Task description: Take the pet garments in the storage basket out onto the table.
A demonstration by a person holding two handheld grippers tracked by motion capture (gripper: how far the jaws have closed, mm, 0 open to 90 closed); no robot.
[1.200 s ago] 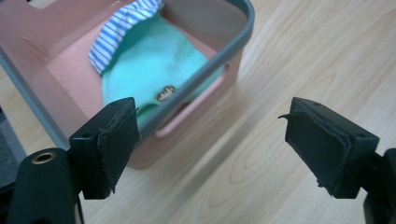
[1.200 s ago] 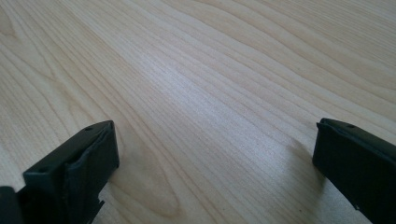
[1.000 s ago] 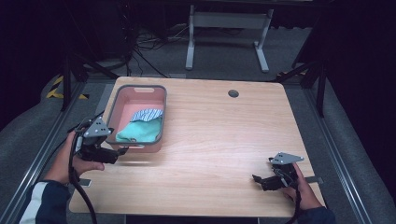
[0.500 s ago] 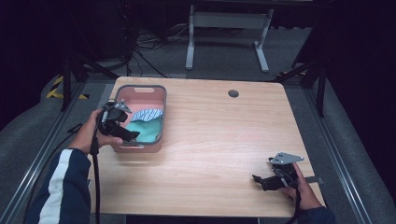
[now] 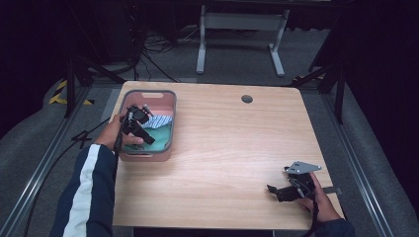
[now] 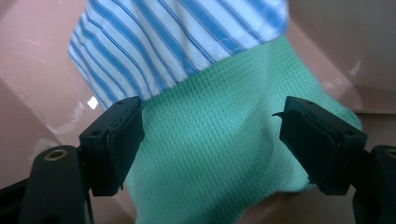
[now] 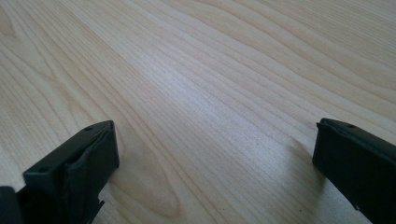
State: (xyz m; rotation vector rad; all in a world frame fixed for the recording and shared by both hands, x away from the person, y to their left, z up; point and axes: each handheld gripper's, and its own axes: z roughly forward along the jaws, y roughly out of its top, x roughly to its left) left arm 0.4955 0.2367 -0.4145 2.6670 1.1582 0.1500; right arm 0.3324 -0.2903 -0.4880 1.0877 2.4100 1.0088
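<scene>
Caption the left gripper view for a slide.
Open left tongs poised over a green cloth lying under a striped cloth in a pink bin.

Wooden table (image 5: pixel 237 148), grey floor (image 5: pixel 237 64) — dark room, metal stand (image 5: pixel 240 22) behind

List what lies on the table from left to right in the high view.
Left gripper reaching into the pink basket → green cloth in the basket → round dark grommet in the table → right gripper resting near the table's front right corner.
</scene>
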